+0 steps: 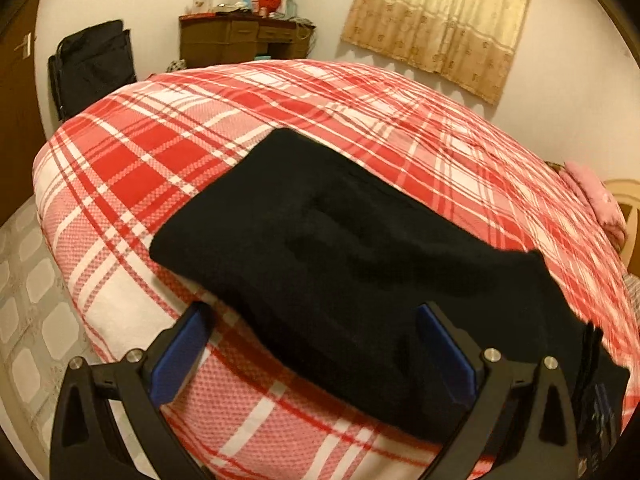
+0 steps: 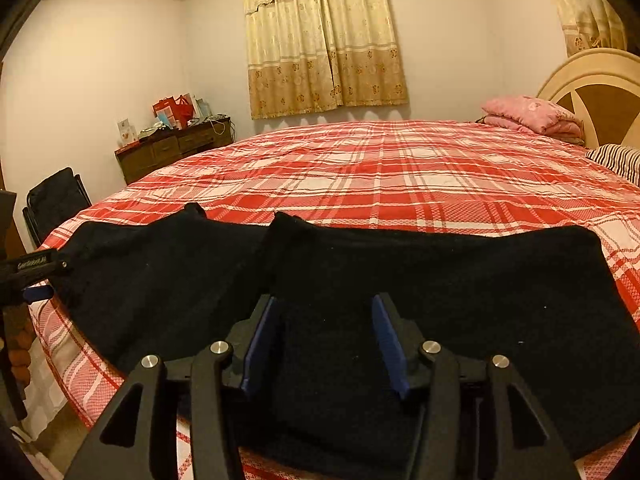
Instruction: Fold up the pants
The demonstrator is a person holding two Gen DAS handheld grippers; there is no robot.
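Black pants (image 2: pixel 400 300) lie spread on a red and white plaid bed (image 2: pixel 400 168), near its front edge. In the left wrist view the pants (image 1: pixel 340 248) run from the bed's left end toward the lower right. My left gripper (image 1: pixel 316 344) is open, its blue pads on either side of the pants' near edge; it also shows at the left edge of the right wrist view (image 2: pixel 32 276). My right gripper (image 2: pixel 324 336) is open just above the middle of the pants, holding nothing.
A wooden dresser (image 2: pixel 172 148) with clutter and a black bag (image 1: pixel 92 64) stand by the far wall. Pink bedding (image 2: pixel 532 114) and a striped pillow (image 2: pixel 620 160) lie by the headboard (image 2: pixel 592 92). Tiled floor (image 1: pixel 28 280) lies left of the bed.
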